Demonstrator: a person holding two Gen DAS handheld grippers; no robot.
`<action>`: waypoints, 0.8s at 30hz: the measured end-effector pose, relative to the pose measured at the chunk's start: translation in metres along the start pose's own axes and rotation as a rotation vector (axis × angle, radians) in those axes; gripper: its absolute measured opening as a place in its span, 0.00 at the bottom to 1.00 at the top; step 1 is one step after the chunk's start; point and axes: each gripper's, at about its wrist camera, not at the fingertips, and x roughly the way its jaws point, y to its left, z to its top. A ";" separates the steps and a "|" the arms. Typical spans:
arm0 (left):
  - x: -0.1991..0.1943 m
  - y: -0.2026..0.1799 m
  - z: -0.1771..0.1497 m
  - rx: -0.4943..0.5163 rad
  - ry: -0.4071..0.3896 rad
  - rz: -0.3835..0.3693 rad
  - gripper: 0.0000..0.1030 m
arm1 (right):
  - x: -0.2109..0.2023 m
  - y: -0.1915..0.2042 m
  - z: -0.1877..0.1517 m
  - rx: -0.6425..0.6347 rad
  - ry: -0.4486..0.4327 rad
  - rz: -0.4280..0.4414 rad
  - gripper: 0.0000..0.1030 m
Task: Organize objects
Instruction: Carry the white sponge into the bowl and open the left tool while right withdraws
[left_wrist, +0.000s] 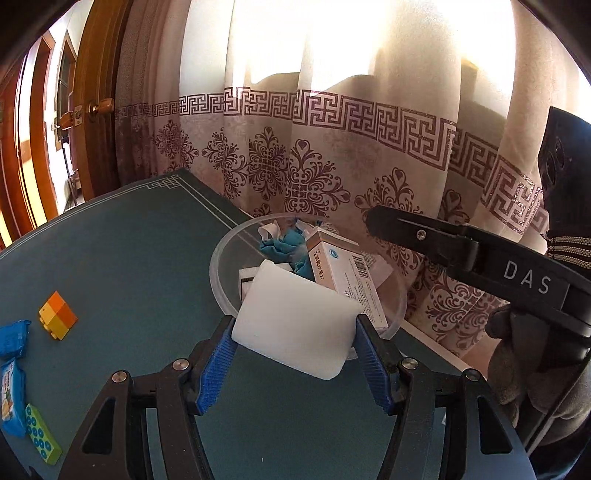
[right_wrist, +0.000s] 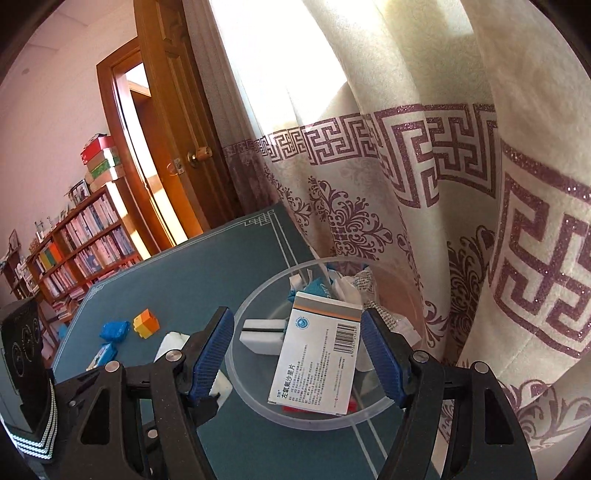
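Left gripper (left_wrist: 293, 345) clamps white foam block (left_wrist: 295, 325); right gripper (right_wrist: 297, 354) released, empty. Risk: block lands on bowl (left_wrist: 221, 295) rim at 12 o'clock (medicine box (left_wrist: 343, 273) crowds it).

Left wrist cam sits just behind its own blue fingers (left_wrist: 218, 373), looking fwd and down across the bench (left_wrist: 129, 266) toward the curtain (left_wrist: 332, 147), very near the clear bowl (left_wrist: 221, 273). Right wrist cam does likewise, over the bowl (right_wrist: 251, 395) (door (right_wrist: 166, 110) and bookshelf (right_wrist: 81, 243) to its left). Both share bowl, medicine box (left_wrist: 343, 273) (right_wrist: 317, 354), orange block (left_wrist: 58, 314) (right_wrist: 146, 323), curtain (right_wrist: 406, 184).
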 end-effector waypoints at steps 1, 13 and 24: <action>0.007 0.002 0.002 -0.002 0.008 -0.013 0.65 | 0.003 -0.002 0.001 0.002 0.000 -0.001 0.70; 0.071 0.016 0.019 -0.016 0.045 -0.117 0.65 | 0.020 -0.005 0.016 -0.019 -0.032 -0.045 0.70; 0.072 0.027 0.020 0.005 0.039 -0.091 0.86 | 0.001 0.009 0.013 -0.067 -0.049 -0.100 0.70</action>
